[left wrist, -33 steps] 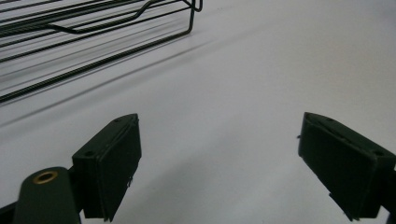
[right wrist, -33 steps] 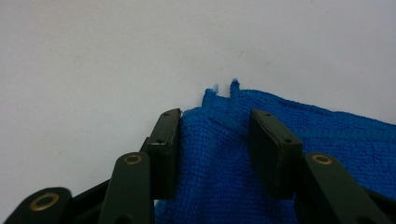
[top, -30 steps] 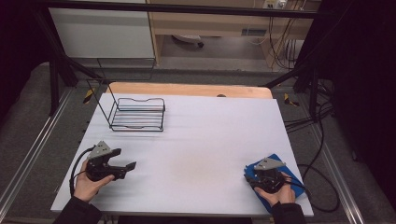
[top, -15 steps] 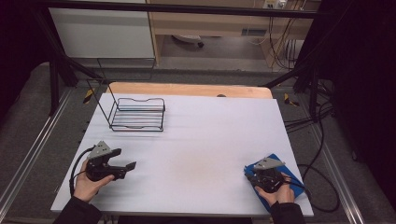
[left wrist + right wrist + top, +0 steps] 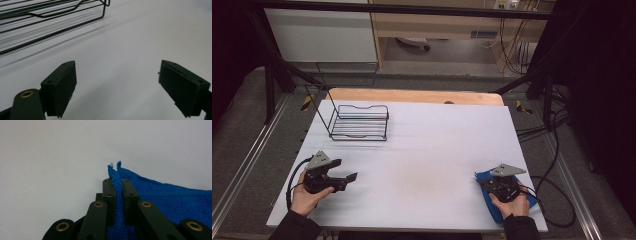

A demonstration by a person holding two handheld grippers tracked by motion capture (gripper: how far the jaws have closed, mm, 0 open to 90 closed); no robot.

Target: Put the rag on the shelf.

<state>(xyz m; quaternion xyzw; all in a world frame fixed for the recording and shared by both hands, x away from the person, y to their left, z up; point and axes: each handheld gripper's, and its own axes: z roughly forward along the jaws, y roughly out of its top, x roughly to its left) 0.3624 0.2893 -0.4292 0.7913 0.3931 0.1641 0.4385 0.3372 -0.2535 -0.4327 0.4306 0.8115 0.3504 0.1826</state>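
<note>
1. Two handheld grippers sit at the near edge of the white table [image 5: 427, 145], one in each of the person's hands, well apart from each other.
2. We see the right gripper [image 5: 118, 195] at the near right corner of the table in the high view, low over the blue cloth [image 5: 175, 200].
3. Its jaws have just been closing, and in the right gripper view we find them pinched tight on a raised fold of the blue cloth; the fold's two fuzzy tips stick out just past the pads.
4. We note the rest of the cloth lying flat on the table to the right of the jaws in that view; in the high view it lies under and beside the right gripper, reaching the table's near edge.
5. We see the left gripper [image 5: 117, 87] at the near left, its jaws spread wide with nothing between them, bare table beyond.
6. We log a black wire rack [image 5: 359, 122] standing at the far left of the table, well apart from both grippers.
</note>
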